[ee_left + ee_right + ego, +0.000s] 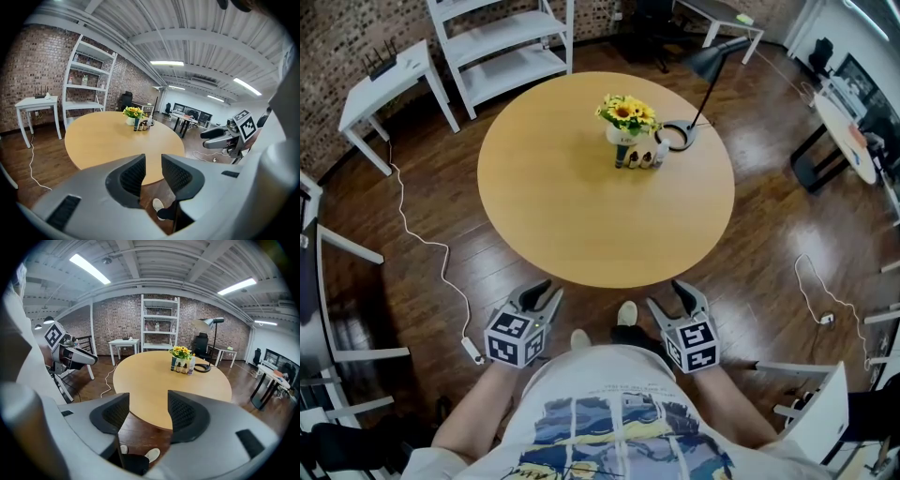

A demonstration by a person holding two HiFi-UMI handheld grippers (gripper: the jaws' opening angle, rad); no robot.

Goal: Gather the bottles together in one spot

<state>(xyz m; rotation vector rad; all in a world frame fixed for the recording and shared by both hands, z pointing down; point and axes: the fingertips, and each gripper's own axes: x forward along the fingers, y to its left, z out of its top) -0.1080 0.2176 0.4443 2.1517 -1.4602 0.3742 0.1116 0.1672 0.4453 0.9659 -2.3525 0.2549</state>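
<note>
Head view: the bottles (639,156) are standing bunched beside the flower vase (626,117), toward the table's (562,216) far edge, so gathering is looking finished. The left gripper (546,292) and right gripper (670,298) are hovering off the near edge.

Left gripper view: its jaws are standing narrowly apart, empty.

Right gripper view: its jaws are gaping wider, empty, and 4 separate bottles are showing.

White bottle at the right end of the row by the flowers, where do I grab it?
Probably take the white bottle by its upright body, mid-height, from the near right: a small bottle crowds its left, the vase stands behind them.
</note>
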